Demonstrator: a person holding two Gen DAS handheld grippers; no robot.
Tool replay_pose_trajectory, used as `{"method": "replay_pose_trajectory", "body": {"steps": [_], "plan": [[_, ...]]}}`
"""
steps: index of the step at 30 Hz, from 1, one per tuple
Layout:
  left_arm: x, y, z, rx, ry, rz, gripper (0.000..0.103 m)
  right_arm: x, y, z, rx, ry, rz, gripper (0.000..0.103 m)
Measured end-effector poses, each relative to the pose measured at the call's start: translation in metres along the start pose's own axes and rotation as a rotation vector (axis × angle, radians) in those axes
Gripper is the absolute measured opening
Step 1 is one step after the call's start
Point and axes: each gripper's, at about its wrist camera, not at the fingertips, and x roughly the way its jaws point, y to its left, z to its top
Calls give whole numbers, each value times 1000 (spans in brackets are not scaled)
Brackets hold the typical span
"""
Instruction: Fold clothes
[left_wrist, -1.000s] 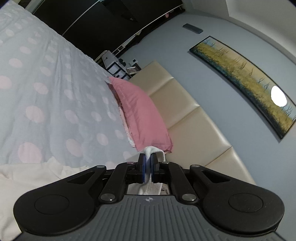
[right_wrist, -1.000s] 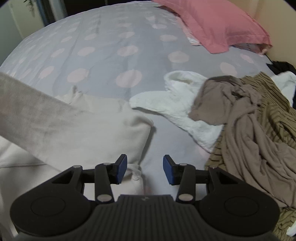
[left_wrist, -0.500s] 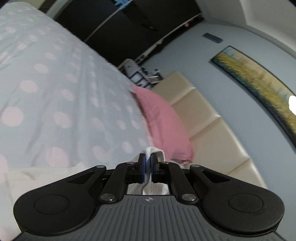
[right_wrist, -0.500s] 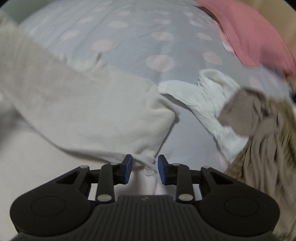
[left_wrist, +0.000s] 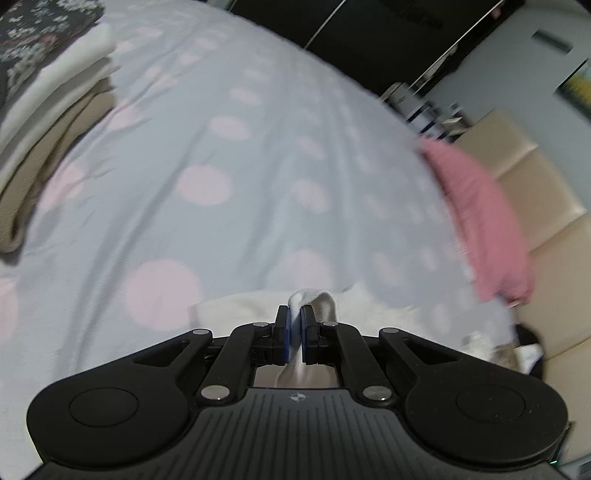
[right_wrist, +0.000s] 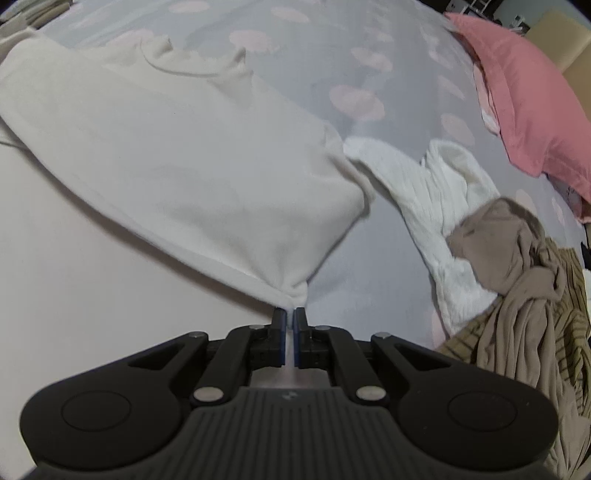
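A cream sweater (right_wrist: 177, 155) lies spread over the dotted grey bedspread (right_wrist: 369, 66), its neckline toward the far side. My right gripper (right_wrist: 290, 314) is shut on a corner of its hem, and the cloth rises in a taut cone from the pads. In the left wrist view my left gripper (left_wrist: 294, 314) is shut on another fold of cream cloth (left_wrist: 314, 299), which loops over the fingertips. More of the cream sweater (left_wrist: 236, 306) lies just beyond it on the bedspread (left_wrist: 258, 166).
A white ribbed garment (right_wrist: 436, 192) and a heap of brown and striped clothes (right_wrist: 524, 273) lie at the right. A pink pillow (right_wrist: 524, 96) sits by the beige headboard (left_wrist: 535, 192). A stack of folded clothes (left_wrist: 48, 110) rests at the far left.
My right gripper went from open to shut on the sweater's hem corner and lifted it. The left gripper, still holding cloth, swung left and tilted down toward the bed.
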Motion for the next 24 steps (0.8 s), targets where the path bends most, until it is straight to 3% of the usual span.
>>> {"method": "replay_pose_trajectory", "body": {"steps": [5,8,12,13,14,15,19,24], "plan": [[14,9,-12,35,56,105,4,3,-9,-3,52,99,11,4],[15,7,-14,39,64,120,6,-1,-22,-2,114,97,-7,6],[14,5,-15,41,71,129,8,-12,-46,6,275,4,-8,8],[14,4,-16,42,72,131,10,-13,-52,8,336,-26,4,17],[14,3,-16,43,74,134,11,-14,-59,11,406,-56,23,33],[14,3,-16,43,75,136,11,-14,-67,13,474,-84,42,38],[14,0,-18,45,82,146,12,-4,-86,22,677,-139,116,40],[18,-2,-20,49,106,161,21,19,-96,36,756,-136,136,39]]}}
